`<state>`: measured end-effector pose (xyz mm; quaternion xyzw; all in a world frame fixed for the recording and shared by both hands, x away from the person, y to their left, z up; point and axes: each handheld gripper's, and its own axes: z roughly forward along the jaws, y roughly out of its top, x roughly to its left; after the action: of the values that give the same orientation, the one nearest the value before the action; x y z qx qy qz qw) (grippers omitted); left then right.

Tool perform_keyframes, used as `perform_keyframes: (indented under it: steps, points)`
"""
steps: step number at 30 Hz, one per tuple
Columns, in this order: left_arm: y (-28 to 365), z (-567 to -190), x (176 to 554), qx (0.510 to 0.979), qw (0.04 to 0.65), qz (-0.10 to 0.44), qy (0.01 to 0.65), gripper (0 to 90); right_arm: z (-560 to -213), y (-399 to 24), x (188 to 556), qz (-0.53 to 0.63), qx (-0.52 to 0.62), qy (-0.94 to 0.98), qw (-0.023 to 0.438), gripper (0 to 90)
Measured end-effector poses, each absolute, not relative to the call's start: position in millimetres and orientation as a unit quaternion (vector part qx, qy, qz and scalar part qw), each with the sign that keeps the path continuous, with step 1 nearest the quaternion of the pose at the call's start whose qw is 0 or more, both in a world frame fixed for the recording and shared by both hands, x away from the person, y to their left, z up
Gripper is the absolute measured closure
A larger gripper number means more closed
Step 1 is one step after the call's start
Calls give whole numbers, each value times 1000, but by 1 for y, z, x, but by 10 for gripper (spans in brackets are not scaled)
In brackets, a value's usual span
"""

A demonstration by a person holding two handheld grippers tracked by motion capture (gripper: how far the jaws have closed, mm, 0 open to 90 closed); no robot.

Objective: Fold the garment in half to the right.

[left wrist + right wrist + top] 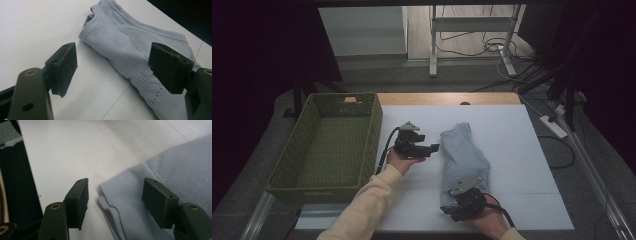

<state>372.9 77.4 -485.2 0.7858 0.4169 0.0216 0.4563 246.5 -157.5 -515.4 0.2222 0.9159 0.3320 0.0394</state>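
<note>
A lab-like recording room — a white-covered table (512,150) under dark curtains (257,75), loose cables (492,47) and a power strip (553,126) on grey carpet, a bare metal stand (472,30) behind — no home.

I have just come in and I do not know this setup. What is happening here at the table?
A person works on a folded light grey-blue garment lying on the white table. The right gripper, jaws open, is at the garment's ribbed hem, with the hem corner between the jaws but not clamped. The left gripper, also open, hovers beside the garment and holds nothing. A green woven basket stands at the left, with nothing in it.
</note>
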Motion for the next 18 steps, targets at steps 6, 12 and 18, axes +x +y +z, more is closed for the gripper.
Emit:
perform_keyframes:
  steps: [6, 12, 18]
  points:
    - [81, -484, 373, 784, 457, 23, 420, 238, -518, -155, 245, 322, 211, 921, 55, 380]
    - [82, -483, 372, 784, 457, 27, 418, 238, -519, -152, 240, 310, 196, 926, 87, 424]
    - [84, -482, 372, 782, 459, 29, 422, 238, -519, -151, 238, 301, 190, 929, 105, 472]
